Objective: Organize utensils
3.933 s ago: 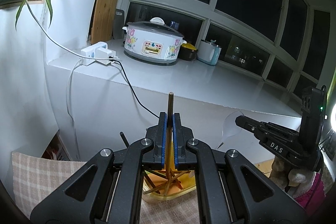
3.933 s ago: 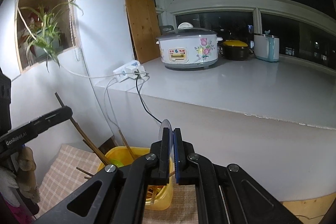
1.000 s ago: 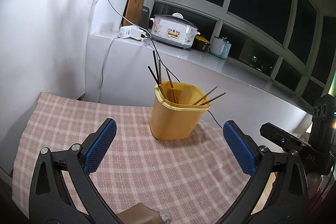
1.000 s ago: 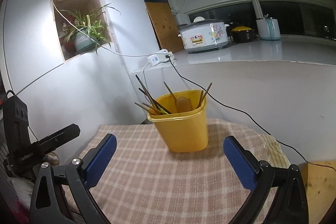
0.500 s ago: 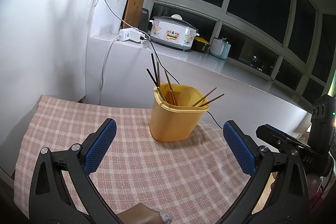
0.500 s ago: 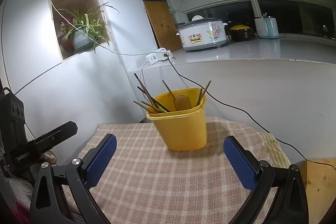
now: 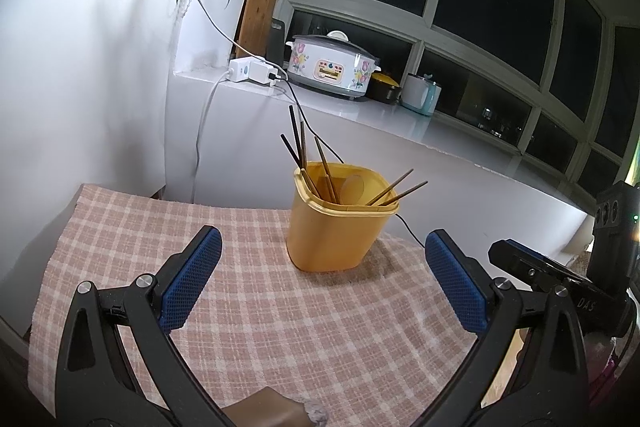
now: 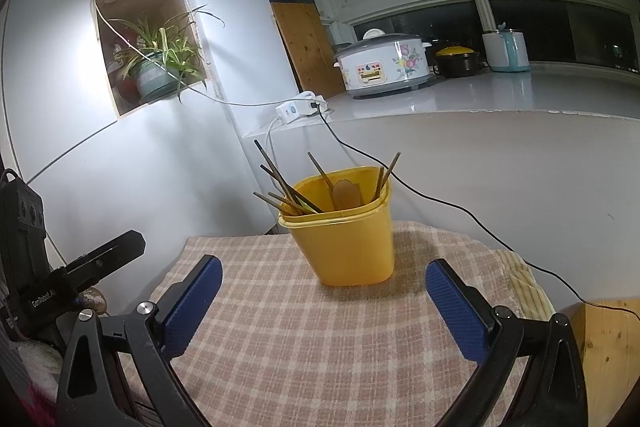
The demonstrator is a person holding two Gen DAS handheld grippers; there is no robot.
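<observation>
- Our left gripper [image 7: 322,283] hangs low over the cloth [image 7: 256,311], aimed at the cup [image 7: 334,227]; jaws spread wide, nothing between the blue pads [image 7: 188,283].
- Our right gripper [image 8: 320,303] sits level beside it, also facing the cup, jaws wide apart and empty.
- Each view catches the other gripper at its edge: the right one's black body at the far right of the left view, the left one's at the far left of the right view.
- The yellow cup stands upright on the checked cloth, ahead of both grippers and well clear of the pads.
- In it we see chopsticks [image 7: 300,155] fanned out above the rim and a wooden spoon [image 8: 346,193] with its bowl up.
- The lower ends of all utensils are hidden inside the cup; we cannot count the sticks for sure.
- A brown thing [image 7: 264,409] at the left view's bottom edge is cut off; we cannot tell what it is.
- The hands holding the grippers are out of frame.
- Behind, a cooker [image 7: 330,65] sits on the white ledge.
</observation>
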